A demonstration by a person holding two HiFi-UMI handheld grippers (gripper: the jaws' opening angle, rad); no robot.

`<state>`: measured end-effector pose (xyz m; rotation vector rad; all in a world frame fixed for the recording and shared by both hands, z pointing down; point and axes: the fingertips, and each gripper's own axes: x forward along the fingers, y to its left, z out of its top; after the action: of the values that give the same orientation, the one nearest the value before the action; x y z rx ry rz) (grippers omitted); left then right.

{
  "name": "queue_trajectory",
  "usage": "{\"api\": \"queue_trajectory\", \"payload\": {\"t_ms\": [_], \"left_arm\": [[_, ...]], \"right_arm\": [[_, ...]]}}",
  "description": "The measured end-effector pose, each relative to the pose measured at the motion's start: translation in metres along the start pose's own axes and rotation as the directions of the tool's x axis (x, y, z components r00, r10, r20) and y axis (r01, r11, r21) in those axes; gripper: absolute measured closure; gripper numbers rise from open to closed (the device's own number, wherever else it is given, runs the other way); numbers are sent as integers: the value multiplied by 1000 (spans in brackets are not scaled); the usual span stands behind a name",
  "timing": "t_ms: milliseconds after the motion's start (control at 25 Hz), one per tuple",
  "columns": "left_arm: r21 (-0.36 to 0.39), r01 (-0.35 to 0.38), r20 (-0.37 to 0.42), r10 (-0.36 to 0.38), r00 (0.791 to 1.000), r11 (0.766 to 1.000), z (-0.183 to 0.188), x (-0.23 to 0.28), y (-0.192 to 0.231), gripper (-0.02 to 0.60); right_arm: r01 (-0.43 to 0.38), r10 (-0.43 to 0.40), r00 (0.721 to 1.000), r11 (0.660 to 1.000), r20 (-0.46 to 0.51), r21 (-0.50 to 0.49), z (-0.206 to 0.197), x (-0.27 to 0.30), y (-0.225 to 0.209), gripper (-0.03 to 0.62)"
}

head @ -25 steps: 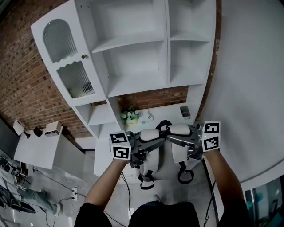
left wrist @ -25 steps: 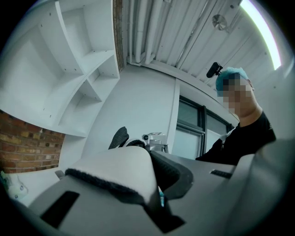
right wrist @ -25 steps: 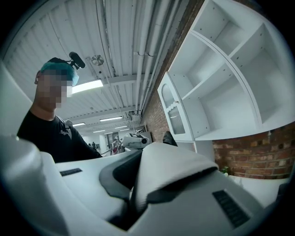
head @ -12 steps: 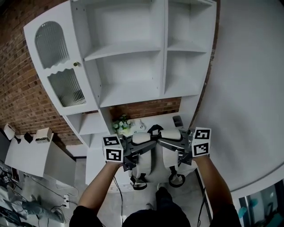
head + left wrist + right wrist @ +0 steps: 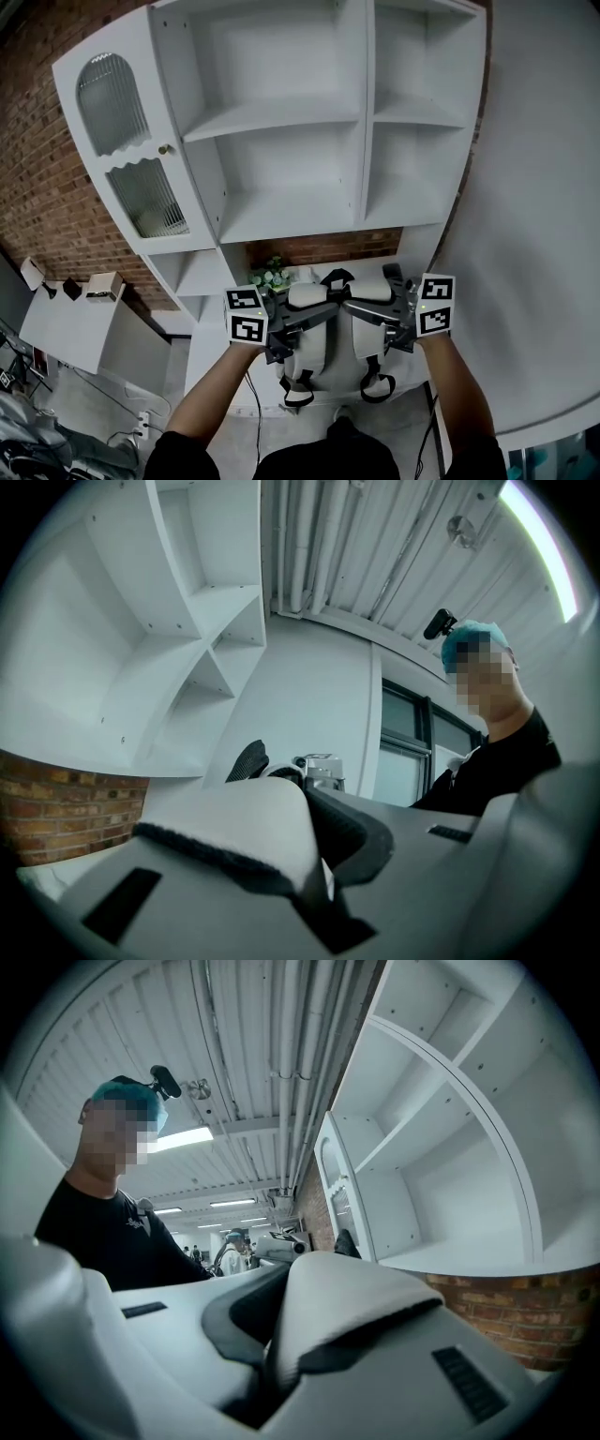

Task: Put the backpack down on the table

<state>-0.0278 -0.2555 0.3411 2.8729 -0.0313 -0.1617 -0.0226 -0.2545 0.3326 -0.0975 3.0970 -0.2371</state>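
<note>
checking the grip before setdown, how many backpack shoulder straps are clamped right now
2. One shoulder strap is clamped in the left gripper, the other in the right gripper; no more show.

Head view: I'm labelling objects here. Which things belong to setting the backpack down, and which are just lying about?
Job: backpack; left gripper and right gripper, both clamped on its straps; table.
Lying about: flowers; small dark object; box; shelves.

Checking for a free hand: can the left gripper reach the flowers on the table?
Probably not: the left gripper is shut on a shoulder strap of the backpack, so it is occupied, though the flowers sit just beyond.
</note>
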Motion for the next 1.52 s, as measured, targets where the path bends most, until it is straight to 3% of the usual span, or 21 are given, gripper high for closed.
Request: {"api": "queue_trajectory", "payload": {"t_ms": [280, 440, 680, 880, 1200, 1520], "left_arm": [[-11, -18, 3, 18, 1000, 1000, 5, 8, 51, 531], [27, -19, -31, 20, 999, 999, 9, 14, 70, 531], [56, -30, -15, 31, 999, 998, 17, 22, 106, 531], [-56, -20, -25, 19, 1000, 998, -19, 21, 140, 531], [-78, -43, 13, 45, 999, 996, -33, 19, 164, 531], [-124, -92, 30, 97, 995, 988, -57, 18, 179, 531]], "right_arm": [[2, -3, 1000, 1000, -7, -29, -1, -2, -53, 553], [-11, 11, 1000, 999, -18, -37, 5, -6, -77, 553], [-25, 25, 1000, 999, -1, -30, 10, -10, -113, 553], [-28, 29, 999, 998, -32, 56, -32, -14, -140, 553], [-72, 70, 997, 991, 24, 114, -47, -15, -162, 551], [-55, 59, 998, 987, -23, 149, -83, -16, -170, 551]]}}
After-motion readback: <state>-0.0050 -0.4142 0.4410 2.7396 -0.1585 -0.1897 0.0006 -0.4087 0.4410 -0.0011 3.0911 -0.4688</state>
